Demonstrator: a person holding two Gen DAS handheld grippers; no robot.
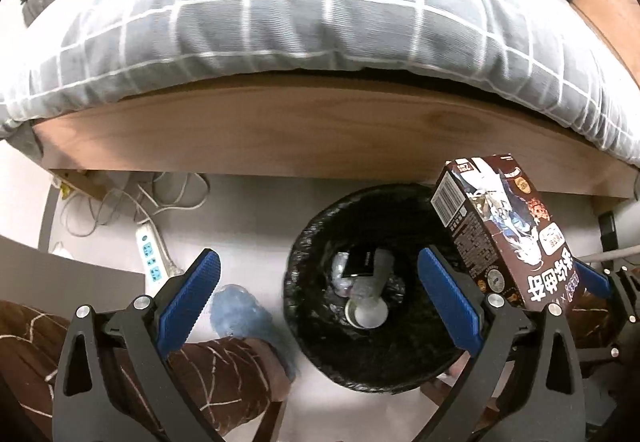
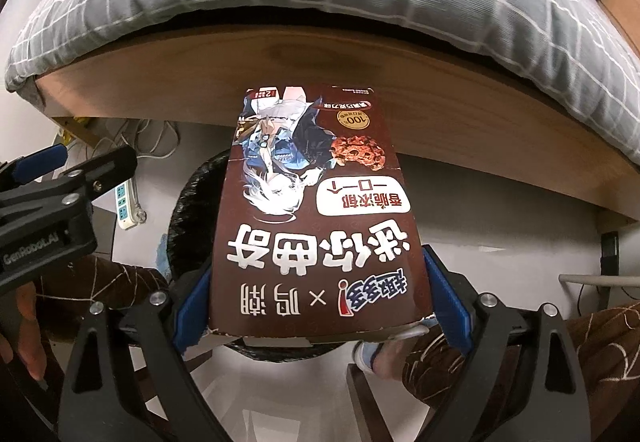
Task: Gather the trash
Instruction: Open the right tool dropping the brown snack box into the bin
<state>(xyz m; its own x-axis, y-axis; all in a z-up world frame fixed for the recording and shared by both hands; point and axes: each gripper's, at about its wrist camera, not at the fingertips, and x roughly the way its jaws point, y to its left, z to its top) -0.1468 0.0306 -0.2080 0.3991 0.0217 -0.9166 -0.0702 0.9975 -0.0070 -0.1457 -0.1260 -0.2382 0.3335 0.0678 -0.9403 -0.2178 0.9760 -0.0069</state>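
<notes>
The left gripper point(image 1: 320, 298) hangs with fingers spread wide and empty above the black-lined trash bin point(image 1: 316, 354), where discarded items lie. The right gripper point(image 2: 320, 306) pinches a brown cookie box point(image 2: 316, 222) just beside the bin, before the wooden bed frame point(image 1: 280, 130).

Bin mouth point(image 1: 304, 242) open below; cookie box point(image 1: 500, 230) crowds its right rim
</notes>
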